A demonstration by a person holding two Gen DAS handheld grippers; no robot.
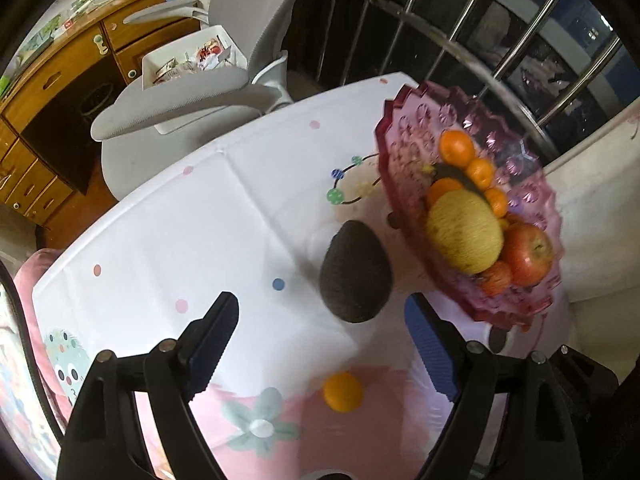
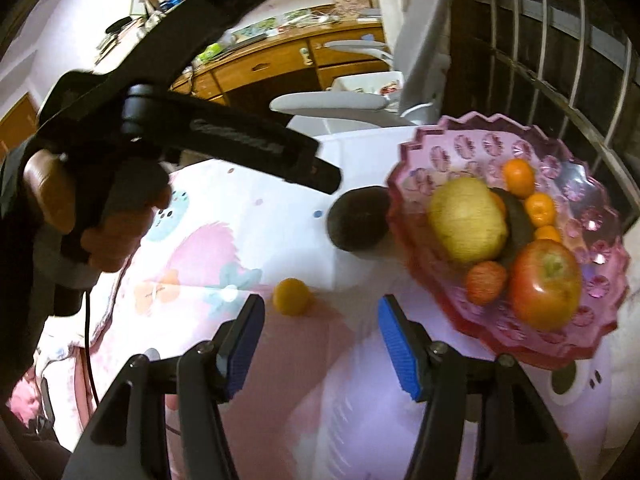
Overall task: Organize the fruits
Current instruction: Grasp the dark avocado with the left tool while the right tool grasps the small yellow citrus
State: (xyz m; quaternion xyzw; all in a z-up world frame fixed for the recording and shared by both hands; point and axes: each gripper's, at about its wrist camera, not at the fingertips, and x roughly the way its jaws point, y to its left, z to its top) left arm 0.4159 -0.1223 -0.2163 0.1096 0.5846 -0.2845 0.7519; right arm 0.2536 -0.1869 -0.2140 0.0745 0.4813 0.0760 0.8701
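The avocado lay just ahead of the left gripper, long axis pointing away, jaws apart and empty; the right gripper, also apart, hung farther back

Avocado beside bowl — tangerine nearer.

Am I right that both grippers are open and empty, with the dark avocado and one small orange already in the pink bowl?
Not quite. The avocado and the small orange lie on the tablecloth beside the pink bowl, not in it; the left wrist view shows this. The rest holds: the left gripper and the right gripper are open and empty.
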